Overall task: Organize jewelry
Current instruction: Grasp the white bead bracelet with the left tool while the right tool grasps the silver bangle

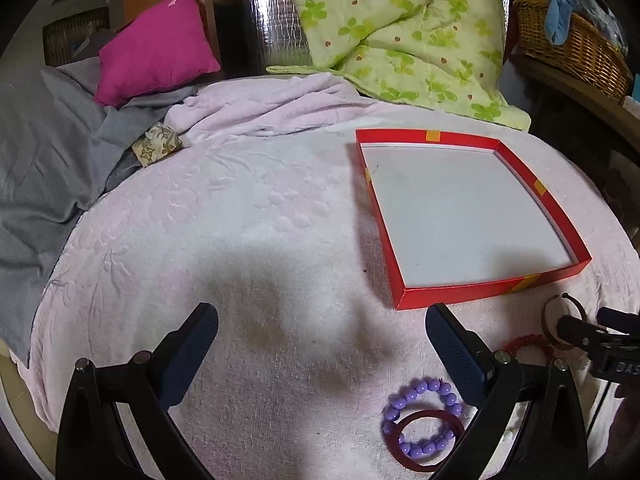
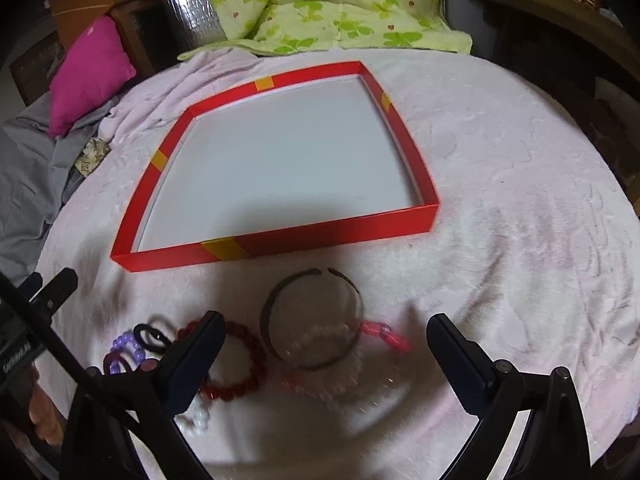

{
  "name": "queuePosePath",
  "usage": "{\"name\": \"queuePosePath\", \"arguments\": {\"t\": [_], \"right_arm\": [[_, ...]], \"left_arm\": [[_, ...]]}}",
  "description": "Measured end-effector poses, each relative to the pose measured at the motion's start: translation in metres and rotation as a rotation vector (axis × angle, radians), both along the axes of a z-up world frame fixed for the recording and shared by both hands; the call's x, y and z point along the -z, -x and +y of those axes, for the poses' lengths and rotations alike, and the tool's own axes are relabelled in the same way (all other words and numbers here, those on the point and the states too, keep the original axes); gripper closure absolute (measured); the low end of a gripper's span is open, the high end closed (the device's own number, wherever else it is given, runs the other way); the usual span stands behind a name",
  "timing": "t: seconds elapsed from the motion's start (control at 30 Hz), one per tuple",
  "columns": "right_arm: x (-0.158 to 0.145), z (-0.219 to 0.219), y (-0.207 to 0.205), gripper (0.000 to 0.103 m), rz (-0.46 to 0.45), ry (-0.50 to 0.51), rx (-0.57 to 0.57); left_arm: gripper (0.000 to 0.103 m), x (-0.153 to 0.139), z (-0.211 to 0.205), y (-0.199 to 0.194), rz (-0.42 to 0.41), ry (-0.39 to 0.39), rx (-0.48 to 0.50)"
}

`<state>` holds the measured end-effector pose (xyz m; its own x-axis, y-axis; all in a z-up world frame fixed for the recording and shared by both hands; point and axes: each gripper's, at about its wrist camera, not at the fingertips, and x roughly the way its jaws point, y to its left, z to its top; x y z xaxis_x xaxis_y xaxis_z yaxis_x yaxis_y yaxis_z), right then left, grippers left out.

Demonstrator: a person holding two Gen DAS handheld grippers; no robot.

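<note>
A shallow red tray (image 1: 452, 294) (image 2: 280, 246) with a white floor lies empty on a pale pink blanket. In the left wrist view my left gripper (image 1: 322, 346) is open over bare blanket, with a purple bead bracelet (image 1: 420, 392) and a dark red ring (image 1: 460, 424) near its right finger. In the right wrist view my right gripper (image 2: 326, 356) is open above a pile: a dark open bangle (image 2: 272, 300), a red bead bracelet (image 2: 250, 344), a clear bead bracelet (image 2: 340, 388), a pink cord (image 2: 384, 334), black hair ties (image 2: 150, 336) and white beads (image 2: 198, 418).
A pink cushion (image 1: 156, 48) and grey cloth (image 1: 44, 148) lie at the back left, a green floral quilt (image 1: 404, 28) behind the tray. A wicker basket (image 1: 572, 46) stands at the far right. A hand (image 2: 44, 420) holds the left gripper's handle.
</note>
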<state>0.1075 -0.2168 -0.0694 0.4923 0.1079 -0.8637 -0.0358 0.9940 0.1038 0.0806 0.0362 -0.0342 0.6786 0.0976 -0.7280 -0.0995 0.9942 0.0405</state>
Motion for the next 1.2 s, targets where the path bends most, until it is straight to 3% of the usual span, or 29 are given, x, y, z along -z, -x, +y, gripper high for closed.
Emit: {"name": "queuePosePath", "arguments": {"t": [0.23, 0.33, 0.47, 0.5, 0.57, 0.77, 1.03, 1.2], "right_arm": [[0.013, 0.015, -0.013, 0.003, 0.042, 0.02, 0.015], [0.016, 0.01, -0.015, 0.015, 0.043, 0.016, 0.045], [0.013, 0.004, -0.011, 0.039, 0.01, 0.03, 0.06], [0.013, 0.0, -0.009, 0.039, 0.006, 0.018, 0.053], [0.011, -0.002, -0.007, 0.039, 0.002, 0.002, 0.049], [0.005, -0.022, 0.005, 0.039, -0.014, -0.048, 0.033], [0.004, -0.042, 0.003, 0.039, -0.011, -0.121, 0.069], [0.002, -0.044, 0.002, 0.039, -0.014, -0.145, 0.071]], "left_arm": [[0.0, -0.002, -0.002, 0.001, 0.023, 0.055, 0.09], [0.0, -0.001, 0.0, 0.005, 0.038, 0.079, 0.142], [0.001, 0.001, -0.004, 0.013, 0.044, 0.083, 0.232], [0.002, 0.002, -0.008, 0.017, 0.043, 0.083, 0.272], [0.012, 0.004, -0.016, 0.022, 0.049, 0.088, 0.338], [0.029, 0.018, -0.049, 0.032, 0.099, 0.045, 0.517], [0.054, 0.031, -0.065, 0.02, 0.167, 0.085, 0.585], [0.063, 0.035, -0.069, 0.016, 0.17, 0.097, 0.592]]}}
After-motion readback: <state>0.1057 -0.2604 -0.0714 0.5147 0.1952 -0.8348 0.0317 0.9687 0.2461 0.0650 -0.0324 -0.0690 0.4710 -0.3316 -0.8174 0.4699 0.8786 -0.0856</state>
